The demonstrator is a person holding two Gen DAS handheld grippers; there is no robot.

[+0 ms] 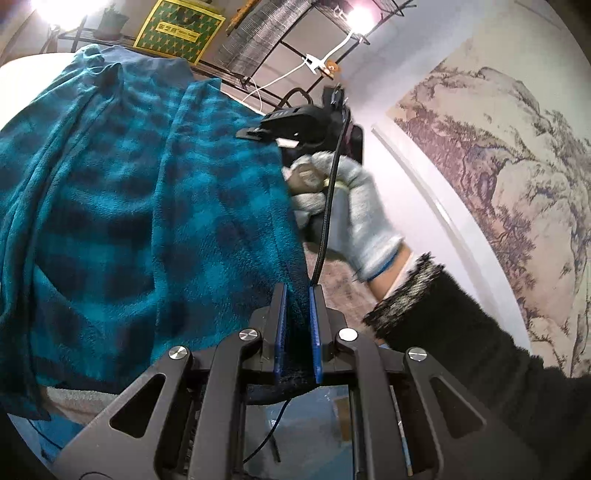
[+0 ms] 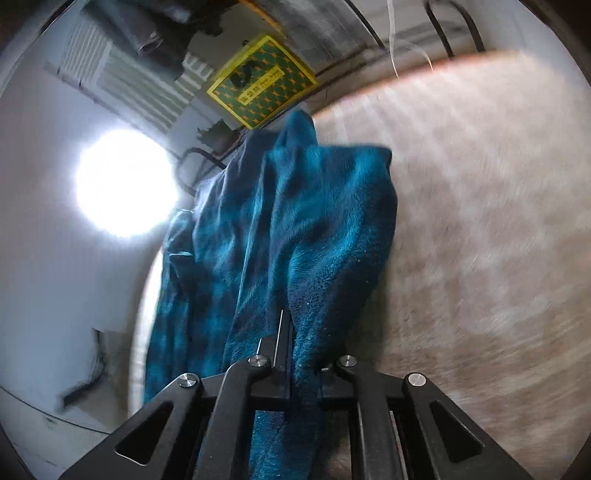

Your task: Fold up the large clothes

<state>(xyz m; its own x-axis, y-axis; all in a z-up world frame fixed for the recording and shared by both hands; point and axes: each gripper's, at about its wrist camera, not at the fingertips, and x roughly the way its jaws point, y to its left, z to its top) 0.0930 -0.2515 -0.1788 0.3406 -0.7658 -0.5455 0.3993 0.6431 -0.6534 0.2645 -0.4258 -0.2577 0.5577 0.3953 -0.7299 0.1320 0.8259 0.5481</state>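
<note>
Teal plaid fleece garment (image 1: 122,206) half lifted off beige table (image 2: 480,221), still bunched, no neat fold visible. Left gripper (image 1: 298,295) pinches garment's hem; right gripper (image 2: 295,332) clamps another edge. Fold under way; flattening and later folds likely remain.

I read this as a lived-in room at home turned into a recording spot. A landscape ink-painting mural (image 1: 498,155) covers the wall, a black wire shelf rack (image 1: 280,40) holds a green-and-yellow patterned box (image 1: 180,29) and a small potted plant (image 1: 112,20), and bright lamps (image 1: 360,16) glare beside it. I see a radiator (image 2: 125,81) too.
</note>
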